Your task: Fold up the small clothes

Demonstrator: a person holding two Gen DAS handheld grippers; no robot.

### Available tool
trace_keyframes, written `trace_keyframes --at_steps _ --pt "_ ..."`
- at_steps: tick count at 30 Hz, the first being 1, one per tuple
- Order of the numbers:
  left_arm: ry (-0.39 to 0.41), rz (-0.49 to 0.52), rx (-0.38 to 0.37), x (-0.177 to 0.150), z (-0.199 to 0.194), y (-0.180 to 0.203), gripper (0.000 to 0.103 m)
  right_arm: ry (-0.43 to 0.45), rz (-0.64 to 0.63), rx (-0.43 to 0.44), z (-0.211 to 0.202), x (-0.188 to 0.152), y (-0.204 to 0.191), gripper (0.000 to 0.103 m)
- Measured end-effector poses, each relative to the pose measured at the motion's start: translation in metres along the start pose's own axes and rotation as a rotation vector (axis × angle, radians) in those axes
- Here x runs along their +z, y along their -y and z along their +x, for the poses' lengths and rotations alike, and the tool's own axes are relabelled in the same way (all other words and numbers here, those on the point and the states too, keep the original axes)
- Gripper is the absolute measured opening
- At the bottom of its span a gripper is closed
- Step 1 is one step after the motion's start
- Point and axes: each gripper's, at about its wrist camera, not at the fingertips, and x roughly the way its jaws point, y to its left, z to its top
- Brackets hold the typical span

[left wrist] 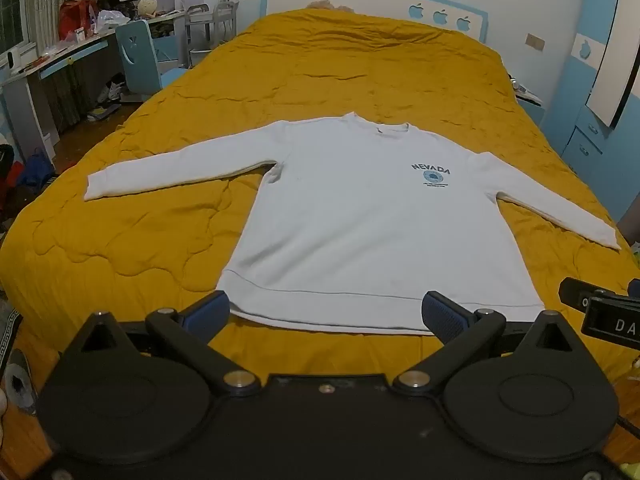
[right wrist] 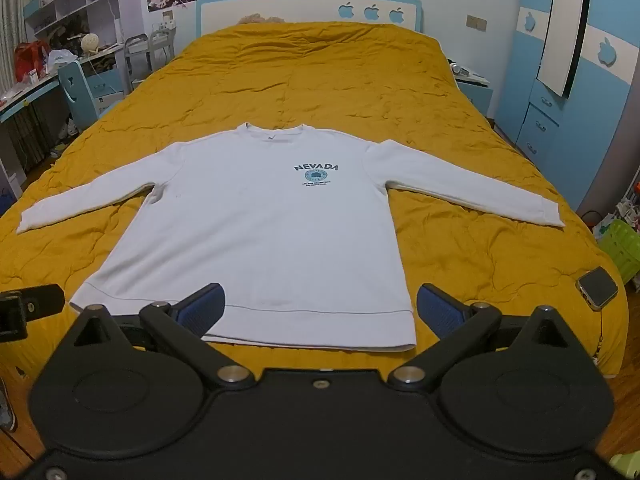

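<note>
A white long-sleeved sweatshirt (left wrist: 344, 220) with a blue "NEVADA" print lies flat, front up, on the mustard quilt, both sleeves spread out sideways, collar far, hem near. It also shows in the right wrist view (right wrist: 260, 224). My left gripper (left wrist: 326, 310) is open and empty, hovering just short of the hem. My right gripper (right wrist: 320, 304) is open and empty, also just before the hem, toward the shirt's right side. Part of the right gripper's body shows at the right edge of the left wrist view (left wrist: 600, 308).
The mustard quilt (right wrist: 320, 80) covers a bed with a blue-and-white headboard (right wrist: 308, 10). A phone (right wrist: 598, 288) lies on the bed's near right corner. A green basket (right wrist: 620, 248) stands on the floor at right. A desk and blue chair (left wrist: 136, 60) stand left.
</note>
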Motion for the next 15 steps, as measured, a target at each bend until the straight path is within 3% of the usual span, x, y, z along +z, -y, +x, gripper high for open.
trace_keyframes --at_steps 15 --pt "0.001 0.007 -0.001 0.0005 0.0003 -0.0028 0.103 0.001 0.001 0.002 -0.0003 0.001 0.0005 0.103"
